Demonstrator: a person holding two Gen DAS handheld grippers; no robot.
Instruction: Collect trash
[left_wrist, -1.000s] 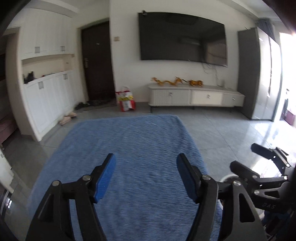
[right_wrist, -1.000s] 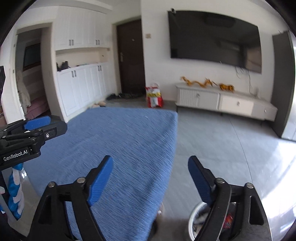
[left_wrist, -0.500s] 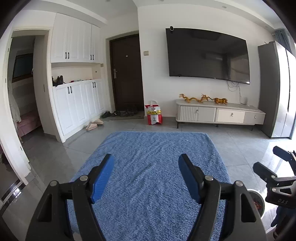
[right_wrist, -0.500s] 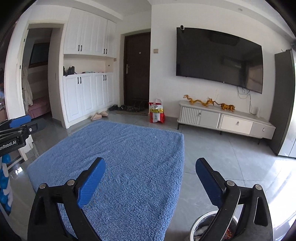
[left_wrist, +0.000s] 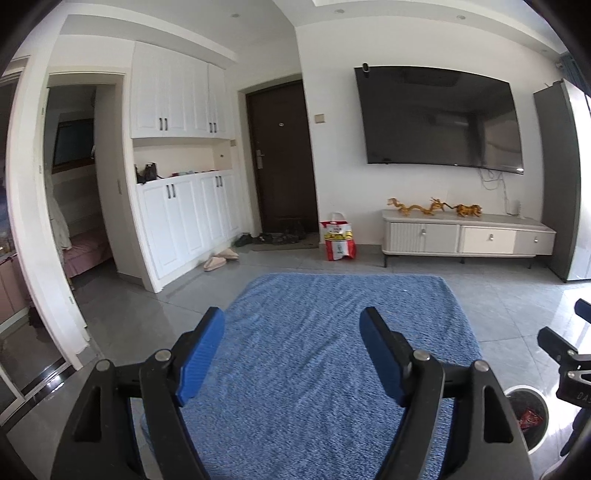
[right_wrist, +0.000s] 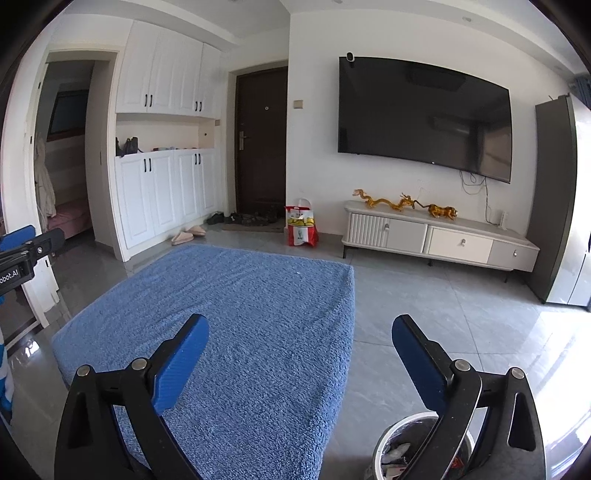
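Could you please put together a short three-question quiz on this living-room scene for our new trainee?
1. True or false: the left gripper holds a piece of trash.
2. Where does the trash bin stand: A) on the blue rug, B) on the bare floor tiles beside the rug, C) on the TV cabinet?
3. Fill in: the red and white bag stands on the floor between the dark door and the ____.

Key
1. False: its jaws are opening with nothing between them.
2. B; trash already lies inside the bin.
3. TV cabinet.
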